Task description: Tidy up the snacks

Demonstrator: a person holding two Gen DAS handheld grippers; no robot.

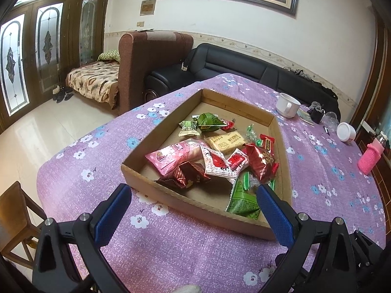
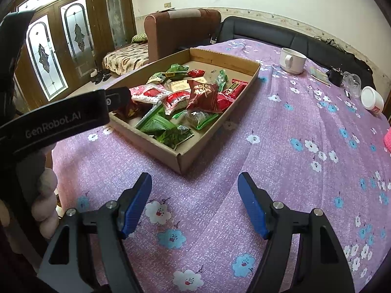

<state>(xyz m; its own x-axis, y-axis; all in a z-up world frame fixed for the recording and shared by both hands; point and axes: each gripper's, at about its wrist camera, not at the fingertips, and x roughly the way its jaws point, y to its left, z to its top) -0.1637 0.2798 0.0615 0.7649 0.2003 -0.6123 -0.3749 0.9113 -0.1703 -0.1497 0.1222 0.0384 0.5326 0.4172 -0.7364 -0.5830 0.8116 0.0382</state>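
We look along two hand-held grippers at a shallow cardboard tray (image 1: 136, 171) of wrapped snacks (image 1: 215, 156) on a table covered by a purple flowered cloth (image 2: 281, 146).

Left wrist view: the left gripper (image 1: 193, 196) stands wide open and holds nothing. Its blue pads reach just to the tray's near end, the right-hand pad overlapping a green packet (image 1: 240, 201) at the tray's near corner, though we cannot tell whether it touches. From this gripper the snack heap lies at twelve o'clock, close ahead. The heap includes a pink packet (image 1: 171, 157), a dark red foil bag (image 1: 260, 162), a pale yellow biscuit pack (image 1: 228, 141) and further green packets toward the far end.

Right wrist view: the right gripper (image 2: 194, 183) is likewise open, about two-thirds of the way, and empty, hovering over bare cloth. The tray sits at eleven o'clock from it, its nearest corner just ahead of the pads and clear of them. The body of the left gripper crosses the frame at nine o'clock, with fingers of the person's hand (image 2: 45, 202) wrapped round its handle.

Beyond the tray, at one to two o'clock, stand a white mug (image 2: 292, 59) and a white lidded jar (image 2: 371, 99), well apart from both grippers.
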